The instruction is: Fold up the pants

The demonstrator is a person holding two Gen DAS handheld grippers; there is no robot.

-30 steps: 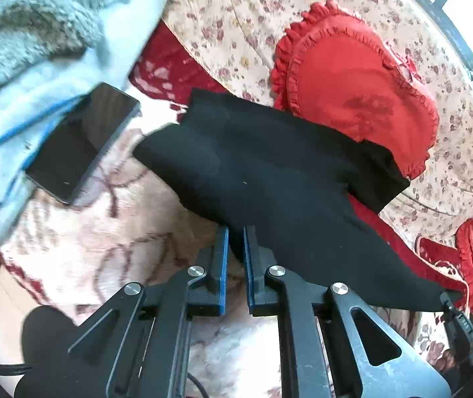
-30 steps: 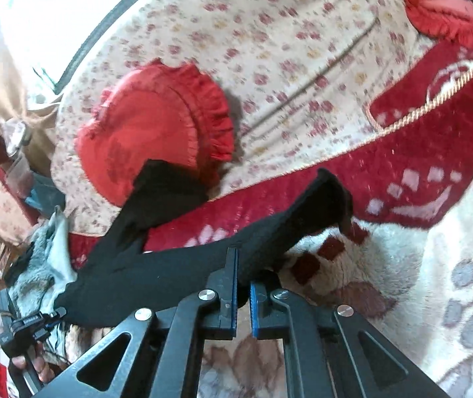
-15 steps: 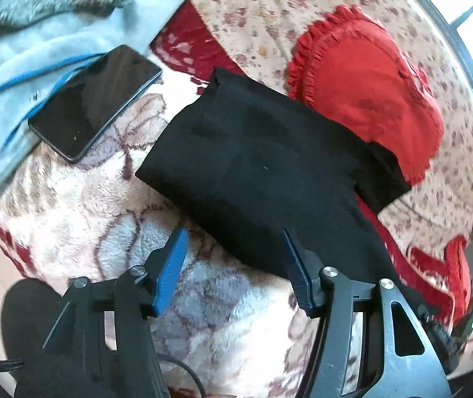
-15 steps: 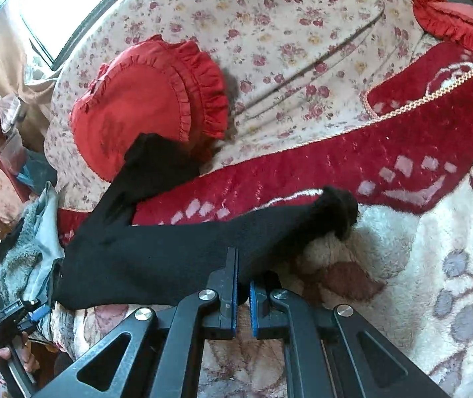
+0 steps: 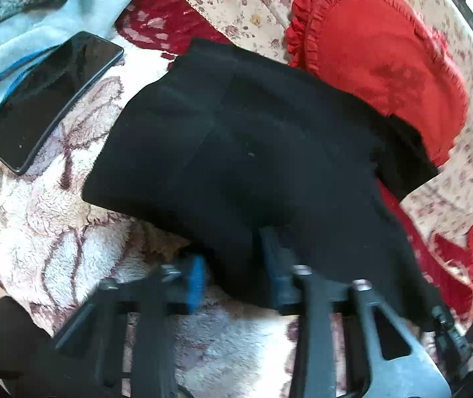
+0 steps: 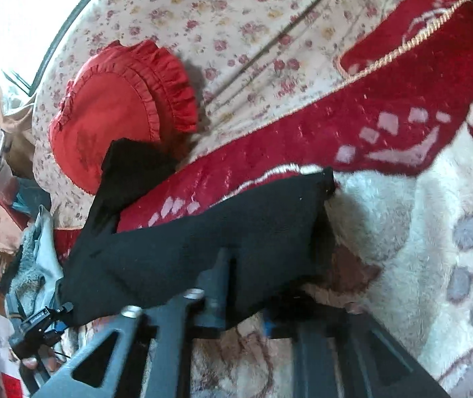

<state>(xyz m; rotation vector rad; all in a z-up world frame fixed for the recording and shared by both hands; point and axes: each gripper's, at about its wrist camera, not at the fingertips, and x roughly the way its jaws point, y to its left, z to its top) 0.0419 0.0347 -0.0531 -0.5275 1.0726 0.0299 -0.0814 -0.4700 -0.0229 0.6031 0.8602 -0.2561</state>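
Note:
The black pants [image 5: 253,152] lie folded on a fluffy patterned blanket [image 5: 54,232], their far end resting against a red heart cushion [image 5: 379,49]. My left gripper [image 5: 233,272] is open, its blue-padded fingers apart on either side of the pants' near edge. In the right wrist view the pants [image 6: 209,248] stretch from the cushion [image 6: 113,112] down to my right gripper [image 6: 246,295], which is open with its fingers straddling the near edge. Both grippers are motion-blurred.
A black phone [image 5: 50,99] lies on the blanket left of the pants, beside a light blue fleece garment [image 5: 21,33]. A floral cover [image 6: 236,26] and a red patterned blanket [image 6: 385,109] lie behind. The other gripper [image 6: 37,325] shows at lower left.
My left gripper let go of the pants and opened, and now straddles their near edge. My right gripper opened in the last half second. The pants dropped flat onto the blanket.

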